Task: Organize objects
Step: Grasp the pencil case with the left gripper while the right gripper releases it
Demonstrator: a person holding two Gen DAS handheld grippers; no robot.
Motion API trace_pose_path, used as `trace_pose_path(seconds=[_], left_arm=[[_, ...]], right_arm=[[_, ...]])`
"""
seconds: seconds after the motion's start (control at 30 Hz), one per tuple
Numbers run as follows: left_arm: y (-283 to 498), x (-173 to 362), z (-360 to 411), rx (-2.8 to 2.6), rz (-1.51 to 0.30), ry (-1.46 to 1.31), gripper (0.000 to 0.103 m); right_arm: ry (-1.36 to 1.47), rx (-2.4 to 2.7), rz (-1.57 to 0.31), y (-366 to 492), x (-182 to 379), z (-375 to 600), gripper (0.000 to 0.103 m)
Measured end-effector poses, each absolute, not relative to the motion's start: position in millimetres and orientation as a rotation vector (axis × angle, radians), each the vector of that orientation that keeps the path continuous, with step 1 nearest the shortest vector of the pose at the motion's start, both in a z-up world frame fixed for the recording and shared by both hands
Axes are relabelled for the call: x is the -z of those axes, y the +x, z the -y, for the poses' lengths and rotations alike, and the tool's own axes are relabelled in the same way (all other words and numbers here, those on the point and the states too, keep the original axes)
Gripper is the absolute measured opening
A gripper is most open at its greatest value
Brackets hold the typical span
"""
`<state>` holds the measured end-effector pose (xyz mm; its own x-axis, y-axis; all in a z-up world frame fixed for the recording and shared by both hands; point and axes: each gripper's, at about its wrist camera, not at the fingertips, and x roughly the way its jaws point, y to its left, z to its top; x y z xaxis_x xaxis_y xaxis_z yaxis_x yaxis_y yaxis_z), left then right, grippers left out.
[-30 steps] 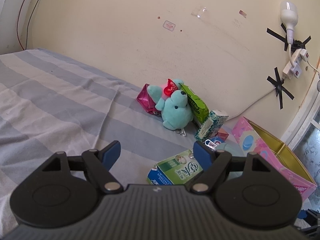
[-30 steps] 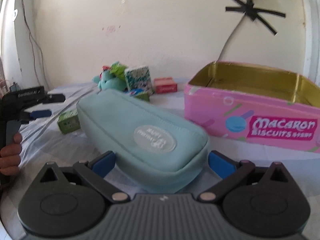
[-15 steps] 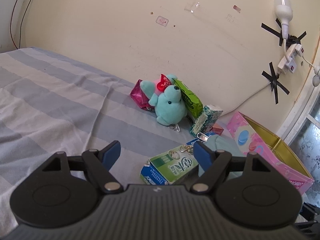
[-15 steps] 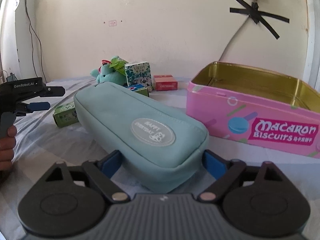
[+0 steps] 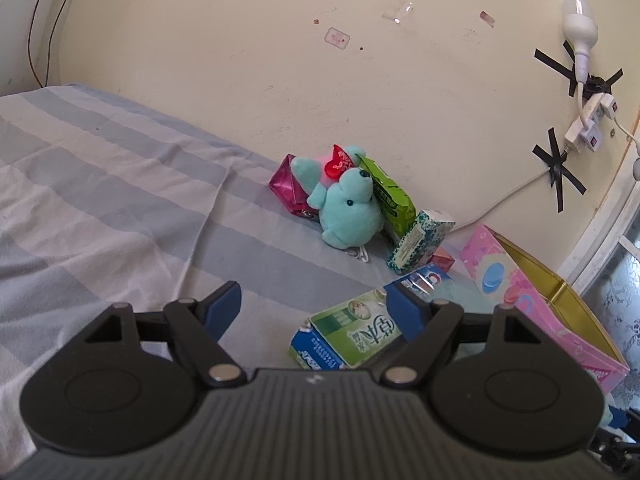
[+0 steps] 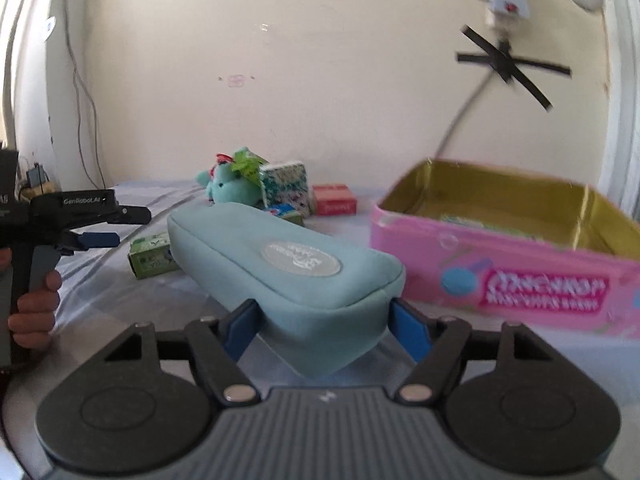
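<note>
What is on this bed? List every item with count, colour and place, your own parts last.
Pencil pouch: 1, light blue, between the right fingers.
Biscuit tin: 1, pink, gold inside, right of pouch.
Green carton: 1, green-blue, before left gripper.
Plush toy: 1, teal, by wall.
Snack bag: 1, green, behind plush.
Foil pack: 1, magenta, left of plush.
Tissue box: 1, teal-white, right of plush.
Small box: 1, red, by wall.
Left gripper: open.
Right gripper: closed on pouch.

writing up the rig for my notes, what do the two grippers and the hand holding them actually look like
Both grippers, left gripper and right gripper, look alike: a dark grey ribbed body, two black round discs, black linkage arms with silver rivets, and blue pads on the jaws. Seen side-on from the right wrist, the left one has a black pistol-style handle printed GenRobot.AI in white. The bare hand shows no sleeve. No cables visible.
</note>
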<state>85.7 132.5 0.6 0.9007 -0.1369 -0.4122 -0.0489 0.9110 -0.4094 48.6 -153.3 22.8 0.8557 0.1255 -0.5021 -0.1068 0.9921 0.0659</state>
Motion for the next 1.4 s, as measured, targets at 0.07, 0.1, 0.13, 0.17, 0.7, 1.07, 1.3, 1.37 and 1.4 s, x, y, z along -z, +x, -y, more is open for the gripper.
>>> trace_pose_path(seconds=[0.07,0.1,0.13,0.17,0.7,1.07,1.3,1.37,1.4], left_arm=[[86,-1,-131,0.059,-0.451,-0.421,0.081],[86,-1,-129,0.075,-0.455,-0.418,0.081],[87,0,-128,0.095,-0.462,-0.418,0.081],[88,0,-126,0.119,-0.471,-0.416,0.081],[77,-19,-99,0.198,-0.51,-0.405,0.081],[96,-22,-33,0.397,-0.624,-0.342,0.081],[109,-18,17,0.534,-0.714,-0.306,0.083],[117,-10,28,0.533,-0.745,-0.28,0.085],[121,-4,33,0.518,-0.755,-0.264,0.085]], right_arm=[[0.064,-0.093,-0.554,41,-22,170,0.071],[0.081,-0.092,-0.578,37,-20,180,0.071],[0.109,-0.082,-0.588,32,-21,192,0.071],[0.126,-0.066,-0.597,27,-20,201,0.072],[0.331,-0.039,-0.554,3,-12,270,0.086],[0.331,-0.084,-0.552,4,-4,276,0.095],[0.337,-0.121,-0.559,9,-1,282,0.1],[0.332,-0.129,-0.571,14,-1,281,0.102],[0.328,-0.135,-0.58,18,-1,280,0.102]])
